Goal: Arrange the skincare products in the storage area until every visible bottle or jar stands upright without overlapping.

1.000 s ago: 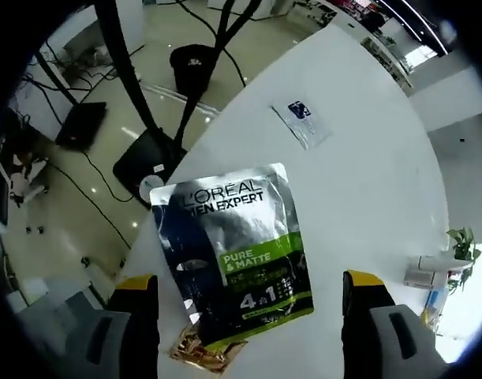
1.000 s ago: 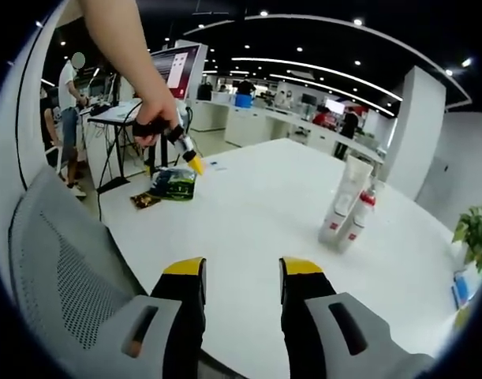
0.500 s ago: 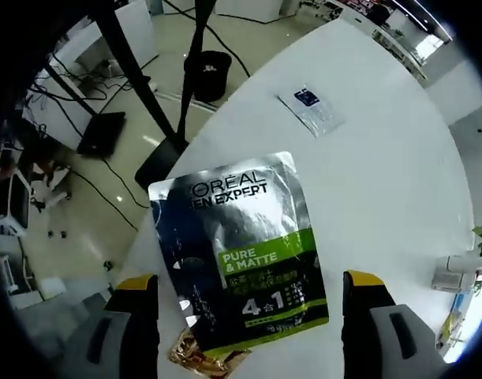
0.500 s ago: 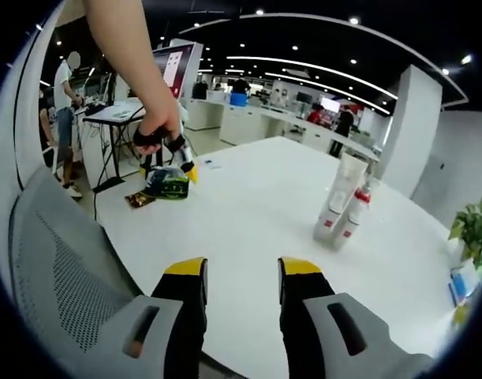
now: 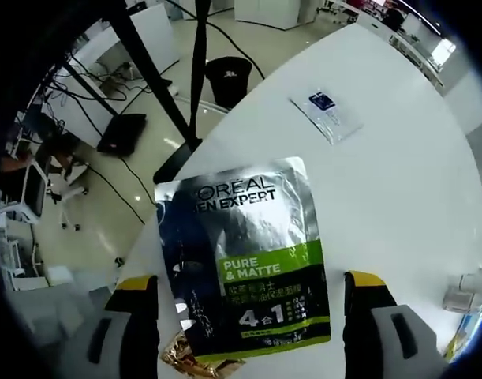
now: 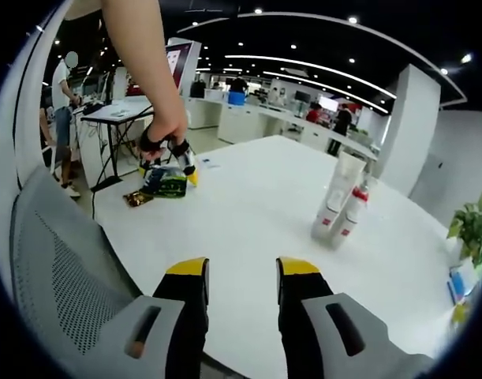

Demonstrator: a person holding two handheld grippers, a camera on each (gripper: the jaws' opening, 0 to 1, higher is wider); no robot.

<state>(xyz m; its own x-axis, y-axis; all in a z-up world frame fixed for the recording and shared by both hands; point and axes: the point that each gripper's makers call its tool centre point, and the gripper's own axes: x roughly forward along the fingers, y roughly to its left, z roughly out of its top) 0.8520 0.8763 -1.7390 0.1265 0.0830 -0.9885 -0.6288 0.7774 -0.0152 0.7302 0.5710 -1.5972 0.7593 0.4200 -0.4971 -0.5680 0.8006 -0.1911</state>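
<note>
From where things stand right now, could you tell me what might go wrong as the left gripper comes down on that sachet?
1. The silver sachet lies flat by the table edge; the open left gripper could push it off.
2. It overlaps a gold packet, which may get dragged along.
3. Flat foil offers little to pinch, so the gripper may slip.

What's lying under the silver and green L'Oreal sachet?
A crinkled gold foil packet pokes out from beneath the silver and green sachet's near corner. The rest of it is covered, so its full extent is hidden.
</note>
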